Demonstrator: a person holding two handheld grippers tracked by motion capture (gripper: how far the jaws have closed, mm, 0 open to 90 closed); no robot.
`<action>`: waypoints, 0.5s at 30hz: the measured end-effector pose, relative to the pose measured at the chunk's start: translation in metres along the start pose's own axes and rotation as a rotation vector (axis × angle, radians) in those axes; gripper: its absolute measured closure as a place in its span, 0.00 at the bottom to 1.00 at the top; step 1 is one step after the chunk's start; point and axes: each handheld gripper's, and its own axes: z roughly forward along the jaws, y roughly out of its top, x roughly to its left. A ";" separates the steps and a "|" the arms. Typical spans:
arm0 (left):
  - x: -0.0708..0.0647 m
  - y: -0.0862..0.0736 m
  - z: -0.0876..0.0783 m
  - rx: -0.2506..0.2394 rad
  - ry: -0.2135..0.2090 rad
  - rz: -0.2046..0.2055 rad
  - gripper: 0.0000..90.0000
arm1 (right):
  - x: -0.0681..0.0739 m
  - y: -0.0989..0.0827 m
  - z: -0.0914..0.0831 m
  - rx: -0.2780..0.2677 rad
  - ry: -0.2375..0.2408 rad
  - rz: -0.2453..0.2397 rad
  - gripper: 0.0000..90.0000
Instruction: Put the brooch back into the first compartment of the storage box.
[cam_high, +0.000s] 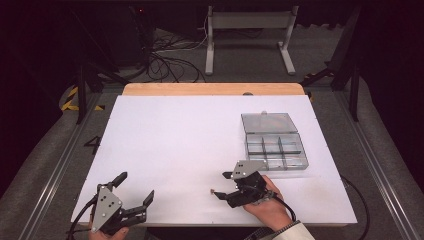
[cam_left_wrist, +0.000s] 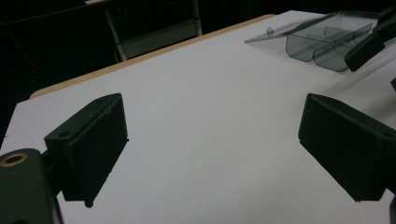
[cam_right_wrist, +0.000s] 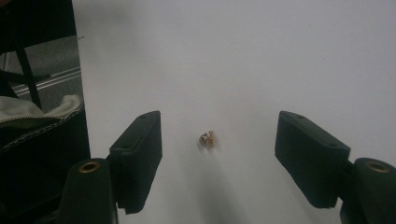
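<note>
A tiny gold-brown bead (cam_right_wrist: 206, 138) is lying on the white surface (cam_high: 170, 150); black tongs (cam_right_wrist: 217, 158) are flanking it; the compartment box (cam_high: 275, 145) is showing smoky grey.

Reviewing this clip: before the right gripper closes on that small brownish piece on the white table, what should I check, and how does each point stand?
1. Small brownish piece lies between the right gripper's fingers: ok.
2. Fingers not yet touching the piece, gaps on both sides: ok.
3. Piece lies alone on the white table, nothing crowding it: ok.
4. Compartment box stands with its lid open, ready to receive: ok.
5. Left gripper is open and sits apart near the table's front left: ok.
6. What the piece is, and how it will handle: cannot tell, too small.
</note>
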 end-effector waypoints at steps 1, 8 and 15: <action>0.000 0.000 0.000 0.000 0.000 0.001 0.10 | 0.000 0.000 0.004 0.012 0.003 -0.002 0.38; 0.000 0.000 0.000 0.000 -0.001 0.001 0.10 | 0.001 0.002 0.015 0.039 0.008 -0.006 0.40; 0.000 0.000 0.000 0.001 -0.001 0.001 0.10 | 0.003 0.003 0.027 0.073 0.011 -0.015 0.43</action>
